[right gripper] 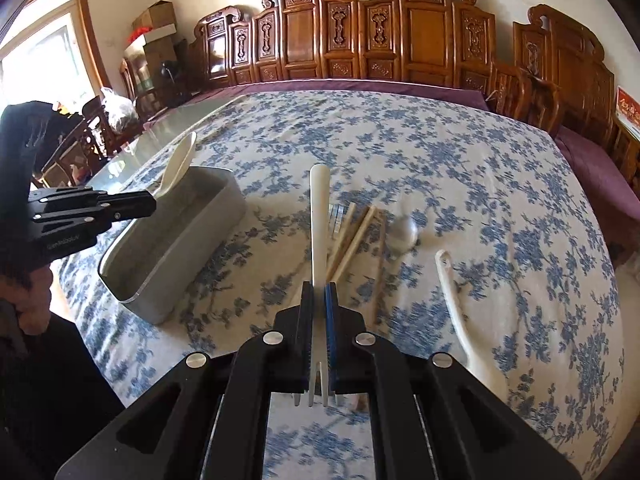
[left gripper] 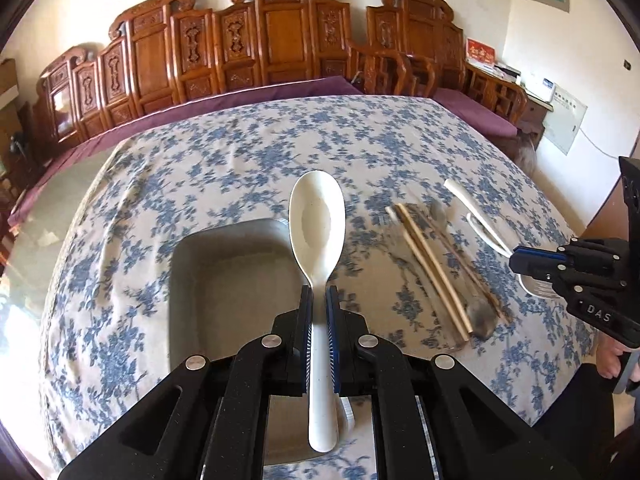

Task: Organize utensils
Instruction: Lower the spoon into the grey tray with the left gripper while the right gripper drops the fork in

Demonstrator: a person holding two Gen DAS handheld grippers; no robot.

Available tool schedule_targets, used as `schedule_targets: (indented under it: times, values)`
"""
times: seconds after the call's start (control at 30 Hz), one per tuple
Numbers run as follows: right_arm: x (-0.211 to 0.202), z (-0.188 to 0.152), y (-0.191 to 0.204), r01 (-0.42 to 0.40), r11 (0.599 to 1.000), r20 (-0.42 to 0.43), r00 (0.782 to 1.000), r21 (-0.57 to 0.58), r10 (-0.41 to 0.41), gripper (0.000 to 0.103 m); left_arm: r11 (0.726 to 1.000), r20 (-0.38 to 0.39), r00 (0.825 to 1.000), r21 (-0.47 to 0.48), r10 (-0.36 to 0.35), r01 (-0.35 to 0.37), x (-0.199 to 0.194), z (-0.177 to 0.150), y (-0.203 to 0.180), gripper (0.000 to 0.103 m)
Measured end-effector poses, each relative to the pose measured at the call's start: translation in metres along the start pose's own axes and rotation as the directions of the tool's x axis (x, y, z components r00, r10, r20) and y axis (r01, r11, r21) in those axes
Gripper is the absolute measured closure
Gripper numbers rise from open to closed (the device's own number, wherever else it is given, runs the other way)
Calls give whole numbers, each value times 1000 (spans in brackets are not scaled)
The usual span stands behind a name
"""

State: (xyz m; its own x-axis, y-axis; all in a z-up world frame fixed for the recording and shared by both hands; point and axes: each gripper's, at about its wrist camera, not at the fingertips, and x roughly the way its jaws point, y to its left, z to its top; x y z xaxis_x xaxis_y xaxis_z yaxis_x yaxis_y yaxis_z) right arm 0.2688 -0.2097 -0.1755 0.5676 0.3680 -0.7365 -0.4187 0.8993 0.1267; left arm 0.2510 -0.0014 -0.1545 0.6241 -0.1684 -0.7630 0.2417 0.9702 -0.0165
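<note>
Both tools are loaded at once here, which makes sense when the job is clearing cutlery into one container. The left tool (left gripper: 318, 304) is clenched on the handle of a big white plastic spoon (left gripper: 318, 224), bowl pointing forward and hanging right above the grey rectangular metal tray (left gripper: 188, 280). Gripping it by the handle keeps the bowl end free to go in first, I'd guess.

The right tool (right gripper: 319, 300) is clamped on a white plastic fork (right gripper: 319, 216), but the other way round: tines (right gripper: 316, 394) toward the camera, handle sticking out ahead over the bench. It sits to the right of the tray, over the leftover pile, so it looks like it needs to travel left before letting go.

On the blue-flowered tablecloth (right gripper: 400, 140) covering the bench there's a bundle of pale wooden chopsticks (right gripper: 352, 236), a small clear plastic spoon (right gripper: 402, 232) beside them, and another white plastic utensil (right gripper: 460, 308) lying apart to the right. The tray looks empty, so I'd say this is early on.

One hazard: both tools heading for the same tray could bump each other.
</note>
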Motion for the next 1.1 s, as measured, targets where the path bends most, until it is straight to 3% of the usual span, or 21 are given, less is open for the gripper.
schedule_targets:
  times: [0.2, 0.5, 0.8, 1.1]
  values:
    - [13, 6, 27, -35, 999, -13, 999, -5, 35, 96, 998, -23, 999, -57, 34, -35, 10, -12, 33, 97]
    - [23, 17, 57, -50, 999, -32, 998, -22, 49, 96, 991, -79, 997, -134, 6, -16, 29, -26, 65, 97]
    - [35, 27, 90, -68, 998, -41, 997, 16, 69, 96, 991, -46, 999, -136, 0, -6, 13, -24, 76, 95]
    - [66, 46, 136, -99, 994, -65, 993, 49, 103, 96, 987, 4, 998, -153, 57, -56, -11, -20, 105, 95]
